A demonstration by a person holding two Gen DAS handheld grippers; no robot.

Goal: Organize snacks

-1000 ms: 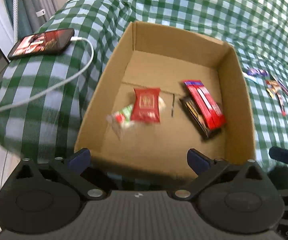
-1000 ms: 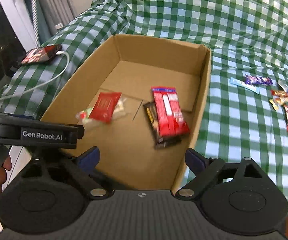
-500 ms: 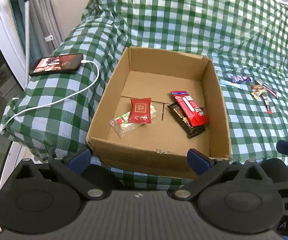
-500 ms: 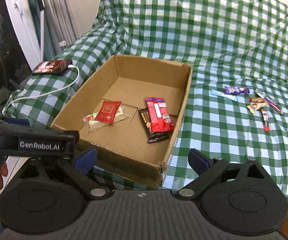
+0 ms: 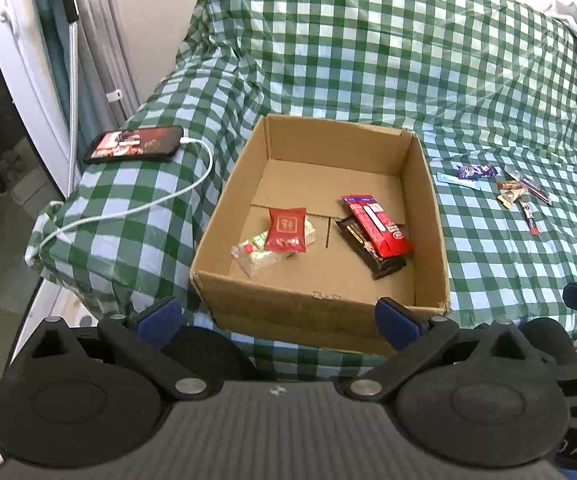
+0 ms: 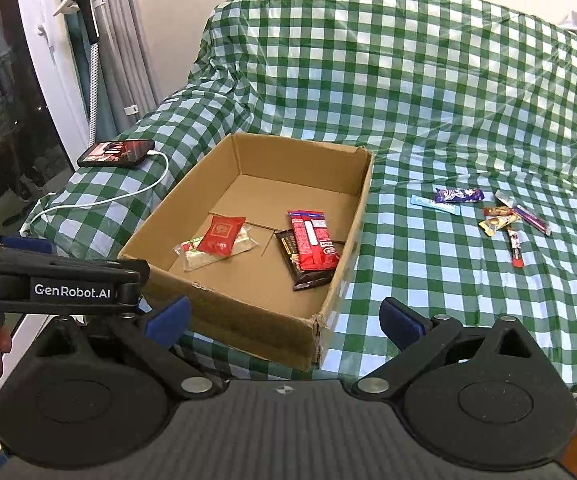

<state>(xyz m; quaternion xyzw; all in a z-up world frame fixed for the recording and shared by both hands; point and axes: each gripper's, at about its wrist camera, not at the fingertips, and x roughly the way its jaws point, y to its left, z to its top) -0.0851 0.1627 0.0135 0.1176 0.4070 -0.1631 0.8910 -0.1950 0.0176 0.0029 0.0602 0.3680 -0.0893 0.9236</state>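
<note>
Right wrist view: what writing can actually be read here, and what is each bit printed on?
"GenRobot.AI": white letters on the black body of the left hand-held gripper.
Red snack bar in the cardboard box: white label, print too small to read.
Small red packet: a printed emblem, not legible.
Loose wrappers on the checked cloth: too small.
Phone screen: blurred.

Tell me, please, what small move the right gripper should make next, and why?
Probably swing the right gripper, jaws open and empty, toward the loose snacks on the checked cloth beside the cardboard box; four packets lie inside already, the rest lie outside.
</note>
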